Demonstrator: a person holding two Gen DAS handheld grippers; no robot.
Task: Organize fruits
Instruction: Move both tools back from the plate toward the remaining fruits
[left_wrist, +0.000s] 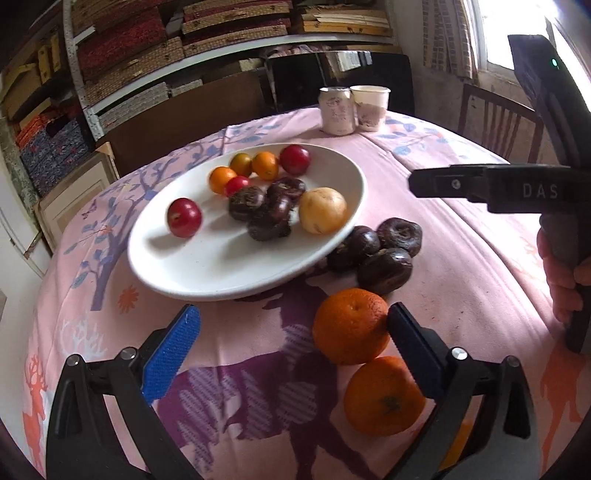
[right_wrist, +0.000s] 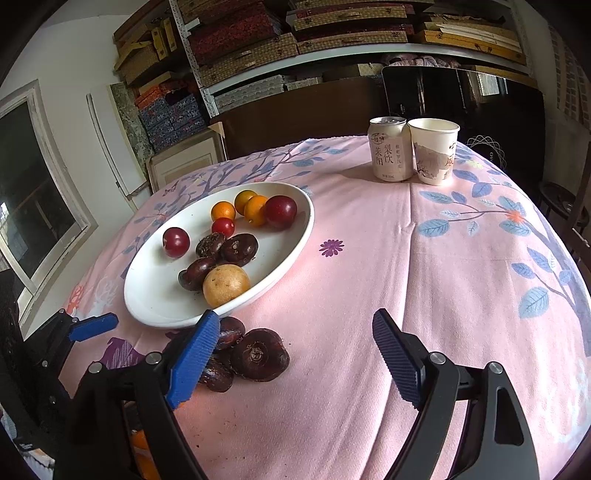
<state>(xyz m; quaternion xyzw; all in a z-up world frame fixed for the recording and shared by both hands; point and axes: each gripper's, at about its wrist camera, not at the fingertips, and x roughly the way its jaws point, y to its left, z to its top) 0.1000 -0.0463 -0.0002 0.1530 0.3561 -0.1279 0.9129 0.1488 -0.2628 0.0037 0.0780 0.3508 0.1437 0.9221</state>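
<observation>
A white oval plate holds red plums, small orange fruits, dark water chestnuts and a yellow round fruit. Three more water chestnuts lie on the cloth beside the plate. Two oranges lie near my left gripper, which is open and empty; the nearer-to-plate orange touches its right finger. My right gripper is open and empty just right of the loose chestnuts; it also shows in the left wrist view.
A drink can and a paper cup stand at the far side of the pink patterned tablecloth. Shelves of boxes stand behind. A wooden chair is at the far right.
</observation>
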